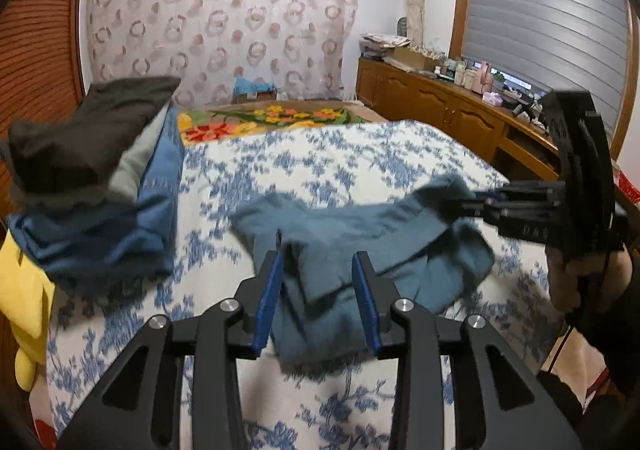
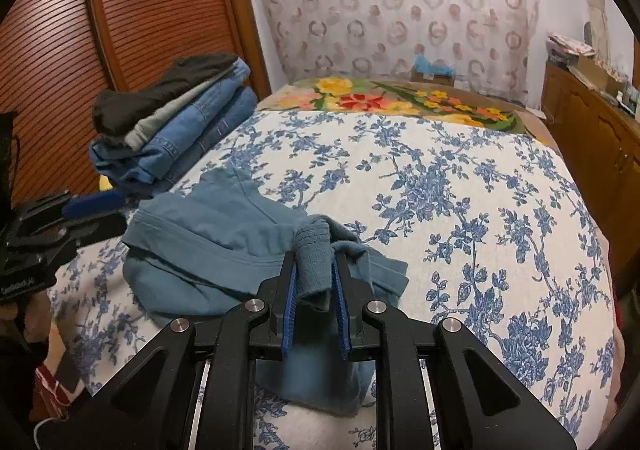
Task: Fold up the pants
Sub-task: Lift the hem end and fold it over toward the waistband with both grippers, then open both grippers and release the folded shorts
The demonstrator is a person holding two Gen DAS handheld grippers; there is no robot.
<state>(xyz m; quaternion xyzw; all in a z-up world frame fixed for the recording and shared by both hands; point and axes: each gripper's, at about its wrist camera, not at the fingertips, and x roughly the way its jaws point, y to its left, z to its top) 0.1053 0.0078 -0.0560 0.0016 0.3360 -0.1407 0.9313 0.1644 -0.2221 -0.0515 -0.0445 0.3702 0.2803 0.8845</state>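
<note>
Blue-flowered bedding (image 2: 460, 177) is covering the bed, with a patterned curtain (image 1: 224, 21) hanging at the far wall and a wooden cabinet (image 1: 436, 101) running along the right. Blue pants (image 2: 224, 234) are lying bunched near the front of the bed, partly folded. Right tongs (image 2: 316, 290) are clenching a rolled bit of the pants' fabric between their blue pads. Left tongs (image 1: 318, 286) are standing released — cloth is lying between the pads, which are not pressing on it. Folded clothes (image 2: 176, 121) are sitting stacked at the far left edge — jeans below, dark garment on top.
</note>
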